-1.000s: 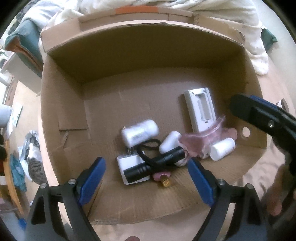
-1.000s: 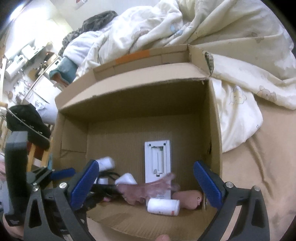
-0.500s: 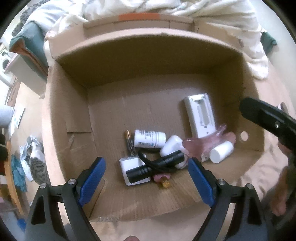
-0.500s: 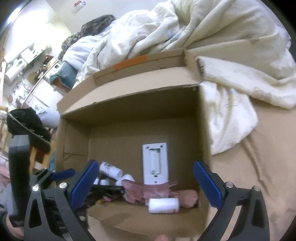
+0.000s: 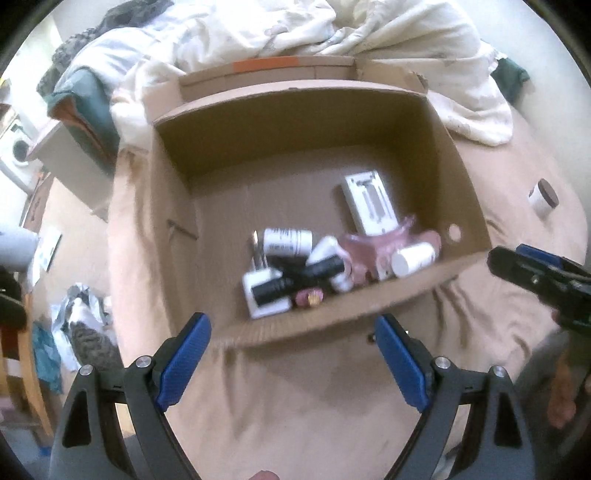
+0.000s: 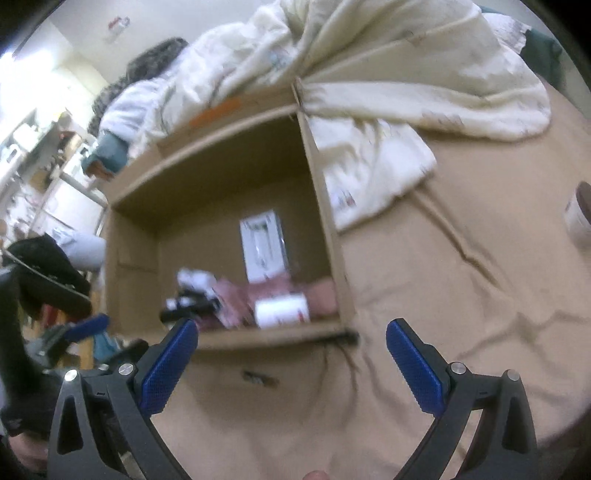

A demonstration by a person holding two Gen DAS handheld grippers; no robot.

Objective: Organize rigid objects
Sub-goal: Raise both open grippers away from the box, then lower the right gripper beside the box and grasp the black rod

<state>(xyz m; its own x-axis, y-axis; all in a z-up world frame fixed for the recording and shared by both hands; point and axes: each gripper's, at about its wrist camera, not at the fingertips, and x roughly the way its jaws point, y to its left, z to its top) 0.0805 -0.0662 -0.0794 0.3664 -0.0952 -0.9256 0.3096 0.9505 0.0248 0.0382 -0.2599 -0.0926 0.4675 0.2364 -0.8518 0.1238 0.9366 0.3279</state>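
Note:
An open cardboard box (image 5: pixel 173 236) (image 6: pixel 328 221) stands on the tan bedsheet. Inside it lie a white flat device (image 5: pixel 371 205) (image 6: pixel 264 240), two white bottles (image 5: pixel 286 240) (image 5: pixel 413 258), a black flashlight (image 5: pixel 295 282), a white block (image 5: pixel 264 306) and a pink plastic piece (image 5: pixel 373 249). My left gripper (image 5: pixel 293 360) is open and empty, over the sheet in front of the box's near wall. My right gripper (image 6: pixel 291 367) is also open and empty, in front of the box's near right corner. A small jar with a brown lid (image 5: pixel 543 195) (image 6: pixel 580 218) sits on the sheet to the right.
A white duvet (image 5: pixel 332 33) (image 6: pixel 369 92) is piled behind and right of the box. A small dark item (image 6: pixel 258 376) lies on the sheet before the box. Furniture and clutter (image 5: pixel 77 332) stand off the bed's left edge.
Both grippers have pulled back out of the box and now hover over the sheet in front of it. A white bottle in the box rolled and settled. Jaws stayed open.

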